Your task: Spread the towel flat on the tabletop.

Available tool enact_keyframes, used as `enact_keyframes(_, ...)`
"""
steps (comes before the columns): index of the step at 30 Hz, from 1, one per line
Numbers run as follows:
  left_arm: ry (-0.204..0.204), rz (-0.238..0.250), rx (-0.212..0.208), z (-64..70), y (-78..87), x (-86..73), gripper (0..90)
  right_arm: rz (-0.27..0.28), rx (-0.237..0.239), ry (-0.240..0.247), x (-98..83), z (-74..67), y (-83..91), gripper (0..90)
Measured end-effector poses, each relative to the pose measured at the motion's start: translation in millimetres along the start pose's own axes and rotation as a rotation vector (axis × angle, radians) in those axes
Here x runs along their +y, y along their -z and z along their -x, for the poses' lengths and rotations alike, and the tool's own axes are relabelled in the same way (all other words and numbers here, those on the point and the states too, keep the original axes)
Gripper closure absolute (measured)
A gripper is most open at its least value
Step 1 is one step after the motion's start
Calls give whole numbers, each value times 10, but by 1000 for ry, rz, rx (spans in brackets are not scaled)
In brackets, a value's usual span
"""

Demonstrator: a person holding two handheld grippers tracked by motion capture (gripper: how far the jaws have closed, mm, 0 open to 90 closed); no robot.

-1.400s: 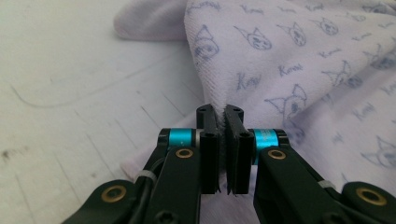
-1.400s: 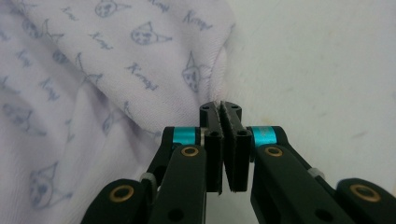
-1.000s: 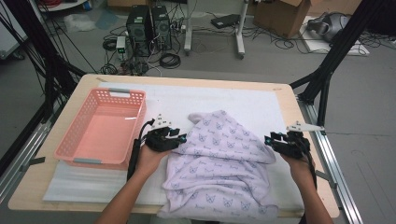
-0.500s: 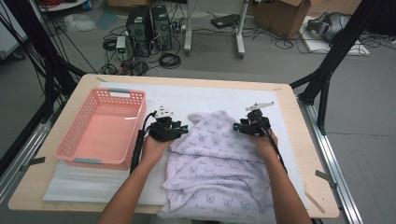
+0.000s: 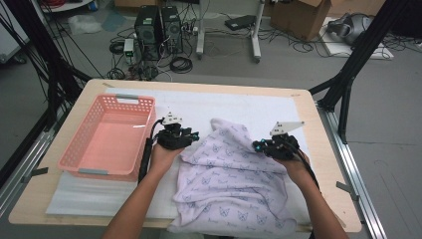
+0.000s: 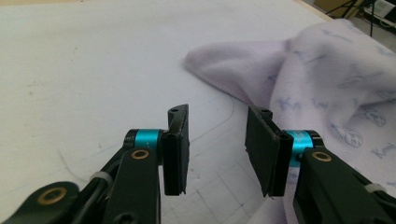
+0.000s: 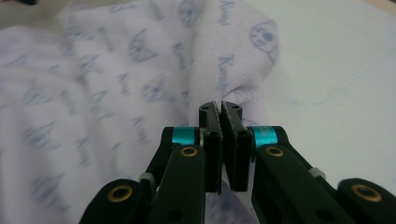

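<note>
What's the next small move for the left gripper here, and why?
Probably ease the left gripper toward the lavender cloth and close on its near edge. Its jaws stand open over the white mat with nothing between them, while the right gripper, jaws just closed, already pinches a fold.

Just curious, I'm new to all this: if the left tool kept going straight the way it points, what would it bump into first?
Probably the lavender printed cloth. The left tool stands open, holding nothing, over the white mat, and the cloth's folded corner lies just ahead of its jaws. Depth is unclear, so it might graze the mat first.
</note>
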State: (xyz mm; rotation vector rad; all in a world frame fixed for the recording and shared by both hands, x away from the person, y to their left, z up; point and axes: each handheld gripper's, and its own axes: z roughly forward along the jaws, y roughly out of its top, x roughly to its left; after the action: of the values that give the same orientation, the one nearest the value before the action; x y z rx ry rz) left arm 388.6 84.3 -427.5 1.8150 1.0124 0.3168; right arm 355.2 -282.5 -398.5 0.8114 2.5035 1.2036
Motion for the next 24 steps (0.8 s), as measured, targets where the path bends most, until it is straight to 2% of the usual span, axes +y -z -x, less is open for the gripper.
enact_keyframes(3, -3, -5, -9, 23, -24, -2, 600, -23, 36, 28, -136, -119, 89, 871)
enact_keyframes(5, -5, -6, -14, 47, -44, -5, 615, -61, 70, 47, -277, -198, 119, 871)
enact_keyframes(8, -4, -8, -21, 70, -77, -9, 634, -103, 67, 49, -447, -253, 128, 870)
enact_keyframes(11, 4, -23, -40, 118, -139, -27, 636, -62, 67, 10, -536, -249, 149, 853)
enact_keyframes(13, -9, -37, -54, 162, -180, -40, 629, -39, 60, 3, -525, -255, 157, 751)
enact_keyframes(14, -3, -42, -61, 189, -207, -48, 622, -25, 55, -7, -515, -254, 166, 707)
enact_keyframes(18, 3, -68, -104, 259, -283, -79, 551, 44, -8, -51, -479, -205, 255, 671)
enact_keyframes(21, -40, -95, -144, 373, -329, -99, 481, 62, -36, -82, -502, -157, 294, 667)
enact_keyframes(24, -126, -165, -179, 521, -378, -91, 451, 59, -47, -88, -526, -143, 305, 668)
